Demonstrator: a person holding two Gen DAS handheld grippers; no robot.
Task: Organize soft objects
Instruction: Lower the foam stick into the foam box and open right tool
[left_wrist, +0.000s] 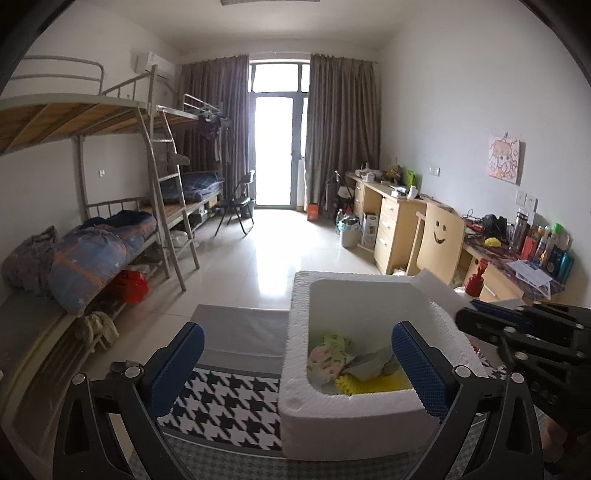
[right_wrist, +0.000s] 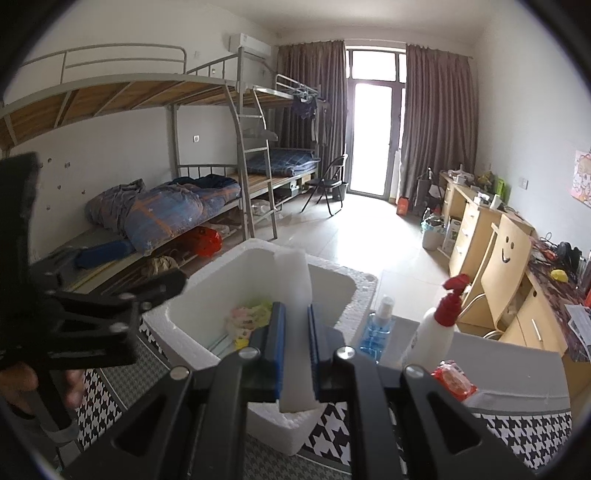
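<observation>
Starting with the left wrist view, I find my left gripper (left_wrist: 297, 363) with its jaws released wide and nothing between the pads; one blue pad hangs over the houndstooth cloth (left_wrist: 229, 402), the other over the near right corner of the white foam box (left_wrist: 295, 369). The box stands on that cloth, toward its right side. Inside, on the box floor, lie a pale patterned cloth (left_wrist: 327, 356), a grey cloth (left_wrist: 369, 363) and a yellow sponge-like piece (left_wrist: 365, 386), touching one another.

In the right wrist view, my right gripper (right_wrist: 296, 332) is clenched on a white foam sheet (right_wrist: 293, 295), which stands upright over the box's near wall. A blue bottle (right_wrist: 376, 332), a red-capped spray bottle (right_wrist: 436, 328) and a red packet (right_wrist: 454, 380) stand just beside the box's right wall.
</observation>
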